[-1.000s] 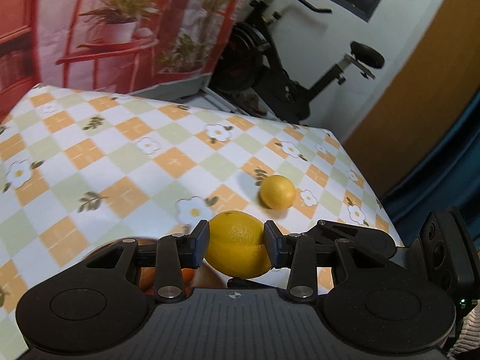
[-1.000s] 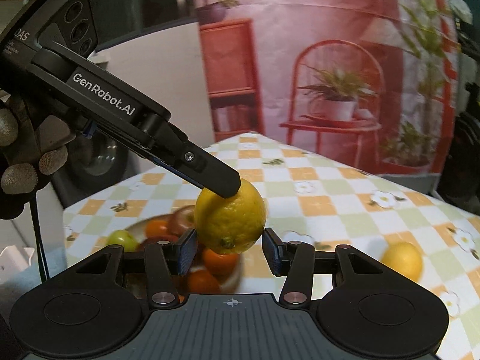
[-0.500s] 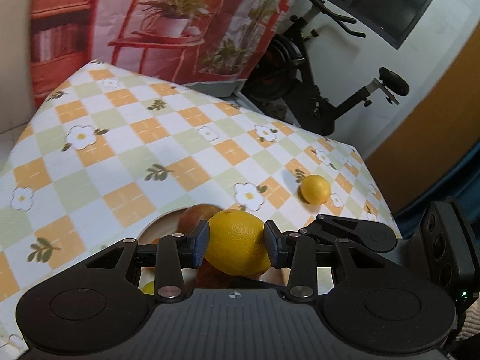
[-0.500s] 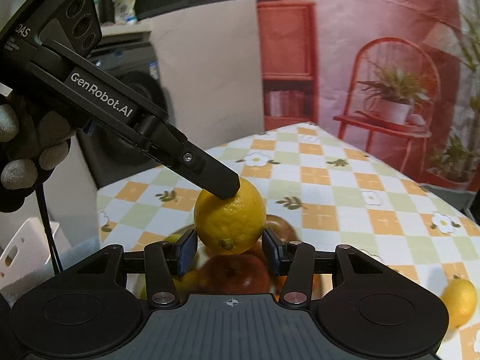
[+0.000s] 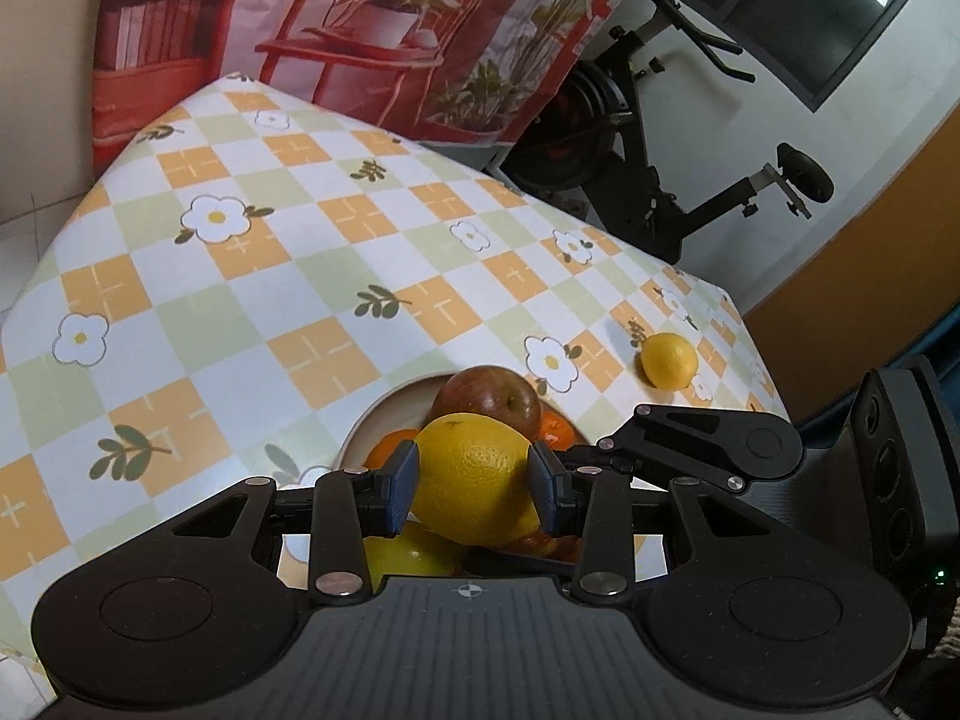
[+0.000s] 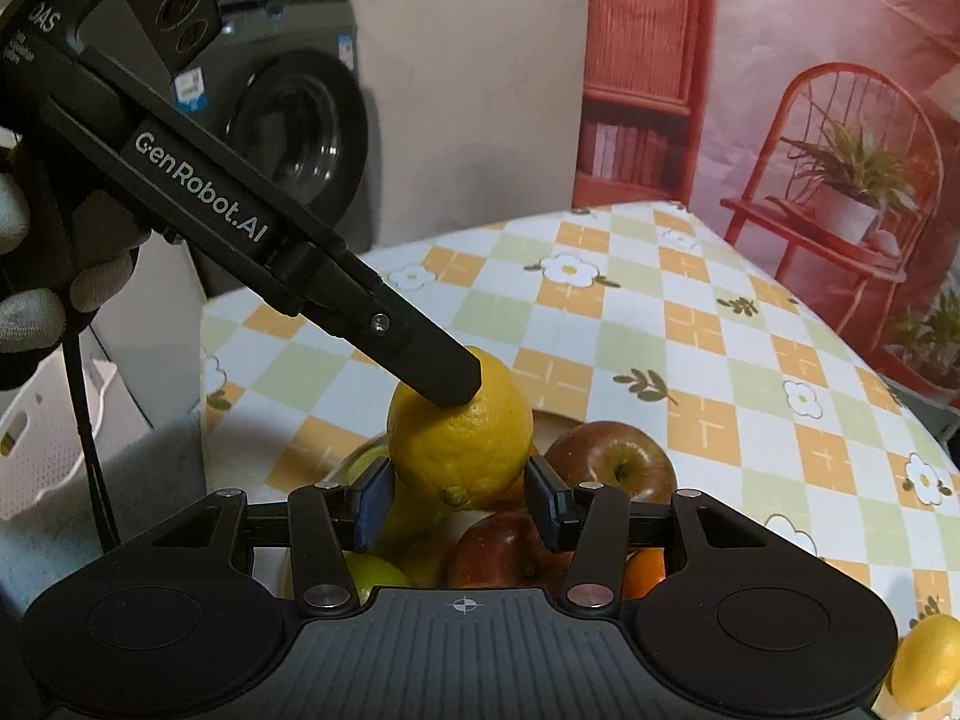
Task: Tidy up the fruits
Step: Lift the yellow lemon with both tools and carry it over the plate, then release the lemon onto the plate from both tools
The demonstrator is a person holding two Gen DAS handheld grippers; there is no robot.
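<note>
Left wrist view: your left gripper (image 5: 473, 487) is clamped on the lemon (image 5: 468, 468), one blue pad on each side of it. The lemon hangs right over the bowl (image 5: 384, 405), not resting on anything in it. Under it the bowl has a red apple (image 5: 489, 399) at the far side, an orange (image 5: 390, 444) at the left and something yellow-green at the near edge.

Your right gripper (image 6: 459, 501) comes into that view from the right of the bowl, with one finger reaching under the lemon. From the right wrist its own pads hug the same lemon on both sides, so it's pinched crosswise by both tools at once. One left finger (image 6: 432, 372) presses on top of the fruit there. Your gloved hand (image 6: 36, 300) shows at the left edge of that view.

The second lemon (image 5: 669, 360) sits on the checked tablecloth (image 5: 300, 276), outside the bowl and apart from it, off to the bowl's right, near the table edge.
</note>
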